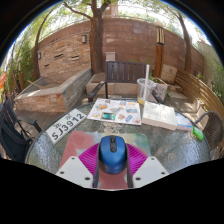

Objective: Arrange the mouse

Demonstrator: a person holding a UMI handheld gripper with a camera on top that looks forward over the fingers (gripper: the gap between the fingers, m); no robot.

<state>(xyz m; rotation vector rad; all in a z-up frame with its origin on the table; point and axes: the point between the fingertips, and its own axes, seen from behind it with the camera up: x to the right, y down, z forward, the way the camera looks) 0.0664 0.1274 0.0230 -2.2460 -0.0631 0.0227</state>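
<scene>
Your gripper [112, 165] grasps the small blue rounded plastic mouse [112, 152], both pink pads [90, 158] pressing its smooth sides. You hold it level, just above the round mottled grey stone table [180, 145], with a white number plate [66, 125] ahead to the left.

Mouse [112, 152] was blue, gripper [112, 165] pads [90, 158] were magenta, license plate [67, 124] white with dark letters, wall [125, 42] red brick.
</scene>
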